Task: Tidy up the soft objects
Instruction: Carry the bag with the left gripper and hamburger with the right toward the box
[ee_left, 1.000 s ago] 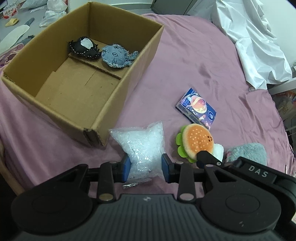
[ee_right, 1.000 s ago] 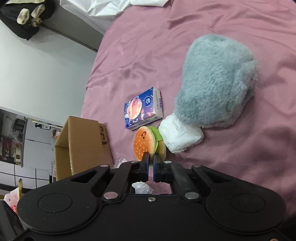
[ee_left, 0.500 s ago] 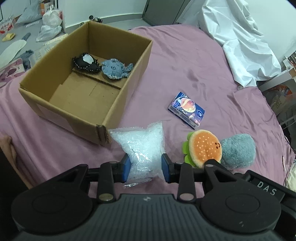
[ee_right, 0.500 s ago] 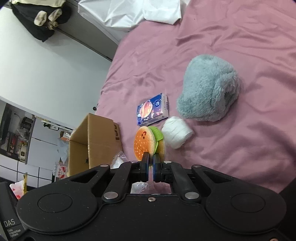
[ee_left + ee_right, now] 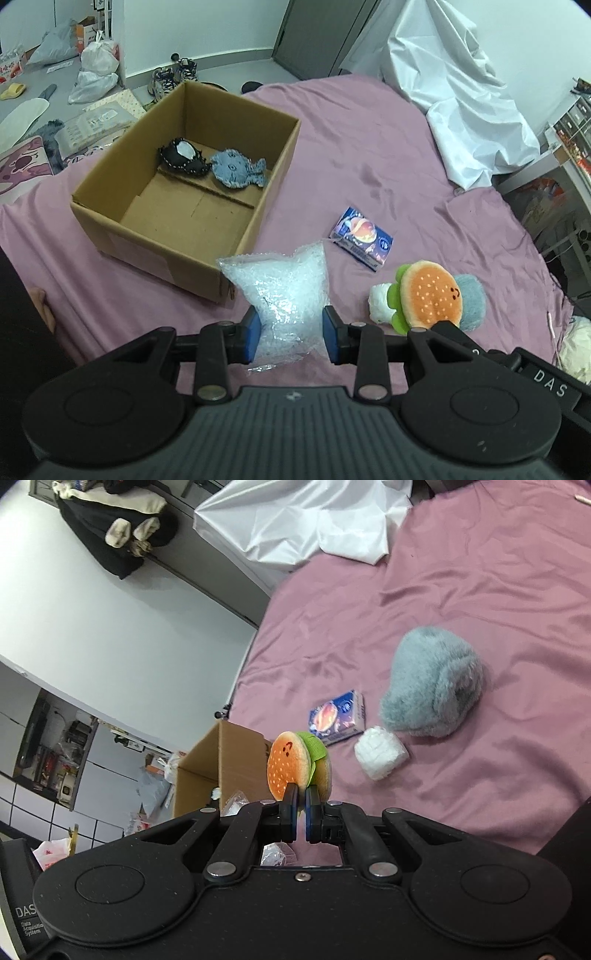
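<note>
Soft objects are spread on a bed with a pink sheet, and two of them are in the grippers. The left gripper has its blue pads pressed on both sides of a clear plastic bag full of small white pellets; jaws are narrow-to-medium, closed on the bag, which sticks up and forward from them. The right gripper has jaws almost fully together, pinching the lower edge of a burger plush, w/ orange bun, green lettuce and a small face. In the left view this burger plush stands in front of the other things, held from below by the black finger.

A cardboard box sits open on the sheet, just beyond the bag. Inside, at the far end, lie a black-and-white plush and a blue fuzzy plush, touching each other. The rest of the box floor is bare cardboard.

On the sheet, apart from the box: a small blue packet w/ a planet print, lying flat; a white soft roll just beside it; a grey-blue fluffy plush touching or nearly touching the roll, I cannot tell which. A white sheet is crumpled at the far edge of the bed. Bags and shoes are on the floor behind the box.
</note>
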The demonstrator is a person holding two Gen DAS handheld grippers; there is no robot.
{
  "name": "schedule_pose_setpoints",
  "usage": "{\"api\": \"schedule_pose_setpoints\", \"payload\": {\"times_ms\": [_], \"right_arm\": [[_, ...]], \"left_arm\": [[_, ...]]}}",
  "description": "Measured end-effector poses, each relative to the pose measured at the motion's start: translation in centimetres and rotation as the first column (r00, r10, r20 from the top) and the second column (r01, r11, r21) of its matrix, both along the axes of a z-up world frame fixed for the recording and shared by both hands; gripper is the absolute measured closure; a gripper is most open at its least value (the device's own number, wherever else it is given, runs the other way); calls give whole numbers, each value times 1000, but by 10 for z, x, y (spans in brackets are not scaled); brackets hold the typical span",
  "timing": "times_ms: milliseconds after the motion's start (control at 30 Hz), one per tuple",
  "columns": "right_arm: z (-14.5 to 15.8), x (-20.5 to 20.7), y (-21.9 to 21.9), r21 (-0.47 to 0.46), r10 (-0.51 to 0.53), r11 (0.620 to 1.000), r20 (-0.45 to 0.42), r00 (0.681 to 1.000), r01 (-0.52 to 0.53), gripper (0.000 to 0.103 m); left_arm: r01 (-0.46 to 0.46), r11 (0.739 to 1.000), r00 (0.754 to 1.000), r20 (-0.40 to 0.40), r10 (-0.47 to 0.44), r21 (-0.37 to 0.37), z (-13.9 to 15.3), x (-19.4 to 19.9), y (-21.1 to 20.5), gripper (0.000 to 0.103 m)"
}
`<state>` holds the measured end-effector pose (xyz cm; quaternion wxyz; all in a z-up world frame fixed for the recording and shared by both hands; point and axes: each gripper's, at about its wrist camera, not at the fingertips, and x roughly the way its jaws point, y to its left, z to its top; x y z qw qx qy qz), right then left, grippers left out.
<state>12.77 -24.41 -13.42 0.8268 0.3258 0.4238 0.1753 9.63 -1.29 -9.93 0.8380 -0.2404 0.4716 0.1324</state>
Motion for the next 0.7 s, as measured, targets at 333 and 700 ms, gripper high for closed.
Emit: {"api": "schedule_pose_setpoints", "payload": {"times_ms": [333, 700], "right_arm": [[18, -2, 8, -18, 5, 1000, 29, 1000, -5, 99], [35, 5, 36, -29, 32, 999, 48, 998, -30, 99]], "left_arm": [[-29, 999, 998, 55, 30, -13, 21, -1, 20, 69], [-81, 996, 993, 79, 84, -38, 31, 2, 55, 69]]}}
